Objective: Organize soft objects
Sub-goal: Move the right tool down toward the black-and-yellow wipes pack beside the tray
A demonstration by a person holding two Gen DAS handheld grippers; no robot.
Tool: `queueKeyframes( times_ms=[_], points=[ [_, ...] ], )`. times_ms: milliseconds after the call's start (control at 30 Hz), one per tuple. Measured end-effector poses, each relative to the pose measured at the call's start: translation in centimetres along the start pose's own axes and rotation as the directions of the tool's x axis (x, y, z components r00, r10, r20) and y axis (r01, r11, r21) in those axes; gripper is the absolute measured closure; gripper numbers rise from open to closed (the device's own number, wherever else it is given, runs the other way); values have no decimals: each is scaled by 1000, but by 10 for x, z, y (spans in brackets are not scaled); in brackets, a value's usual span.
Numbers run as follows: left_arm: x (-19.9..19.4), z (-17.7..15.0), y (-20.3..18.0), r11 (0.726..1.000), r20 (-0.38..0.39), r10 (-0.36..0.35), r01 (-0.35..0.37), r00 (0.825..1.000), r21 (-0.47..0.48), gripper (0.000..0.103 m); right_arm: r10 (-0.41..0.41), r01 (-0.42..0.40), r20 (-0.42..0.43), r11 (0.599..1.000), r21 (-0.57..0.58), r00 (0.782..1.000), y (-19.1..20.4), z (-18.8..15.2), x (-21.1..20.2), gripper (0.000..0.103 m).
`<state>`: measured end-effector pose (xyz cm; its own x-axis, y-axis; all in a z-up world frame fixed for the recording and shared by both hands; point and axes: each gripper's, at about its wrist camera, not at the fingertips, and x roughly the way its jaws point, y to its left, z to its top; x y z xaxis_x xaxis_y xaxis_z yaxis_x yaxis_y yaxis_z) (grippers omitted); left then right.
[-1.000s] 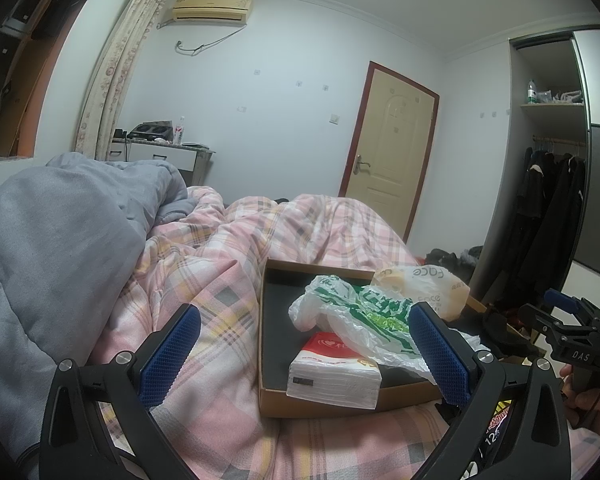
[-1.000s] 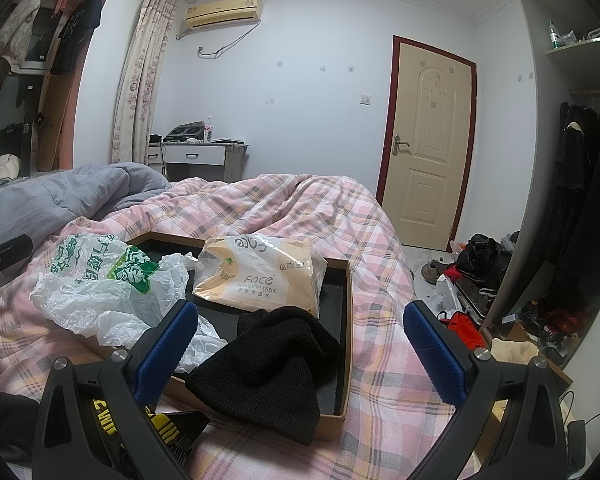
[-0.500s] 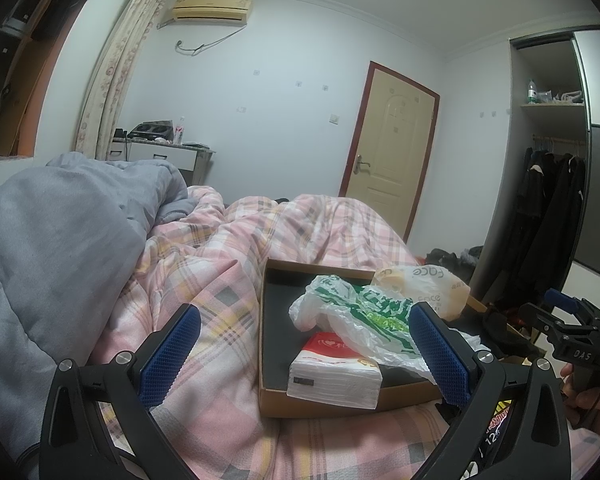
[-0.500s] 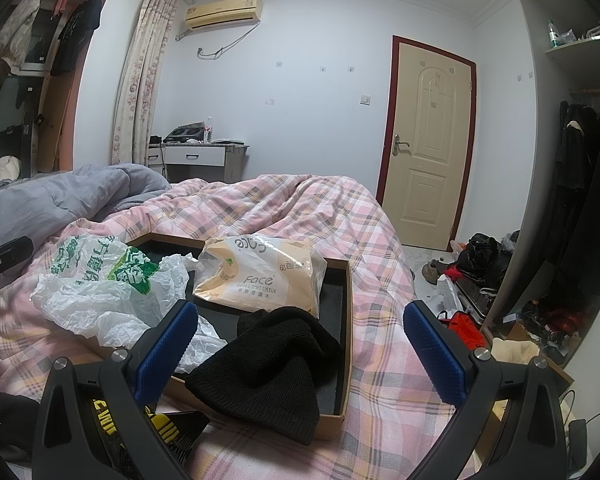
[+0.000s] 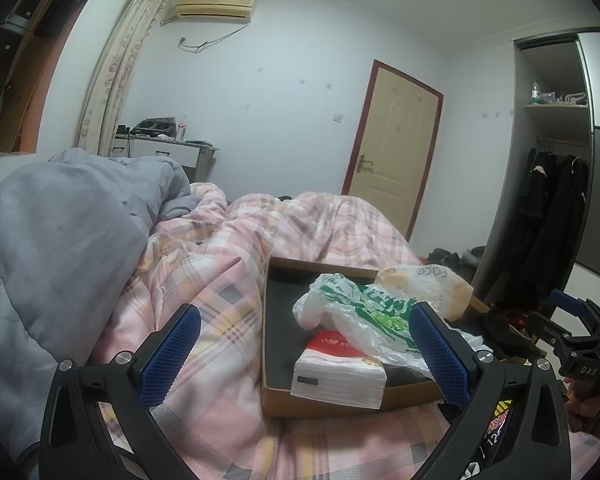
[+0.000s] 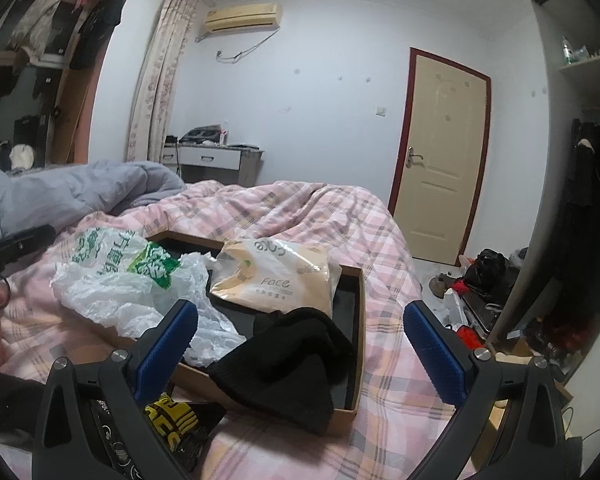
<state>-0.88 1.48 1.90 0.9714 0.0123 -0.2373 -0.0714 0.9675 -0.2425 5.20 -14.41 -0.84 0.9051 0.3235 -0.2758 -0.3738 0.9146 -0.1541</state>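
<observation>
Left wrist view: the left gripper occupies the lower frame with its jaws spread wide and nothing between them. Centre-right, a shallow cardboard box sits on the pink plaid bedspread. Inside the box, at its near edge, lies a white tissue pack with a red top. A crumpled white-and-green plastic bag lies partly over it. A tan tissue package rests at the far right corner. A grey quilt fills the left of the frame.

Right wrist view: the right gripper is likewise wide open and empty, low in the frame. A black knit hat hangs over the box's near wall, lower centre. The plastic bag spills over the box's left edge onto the bedspread. A black-and-yellow packet lies outside the box, lower left.
</observation>
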Motion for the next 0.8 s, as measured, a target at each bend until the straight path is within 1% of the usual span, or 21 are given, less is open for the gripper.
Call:
queueKeyframes(
  times_ms=[800],
  points=[
    [2, -1, 2, 1000, -10, 12, -12, 1000, -10, 0, 1, -1, -19, 1000, 20, 1000, -3, -2, 1, 1]
  ],
)
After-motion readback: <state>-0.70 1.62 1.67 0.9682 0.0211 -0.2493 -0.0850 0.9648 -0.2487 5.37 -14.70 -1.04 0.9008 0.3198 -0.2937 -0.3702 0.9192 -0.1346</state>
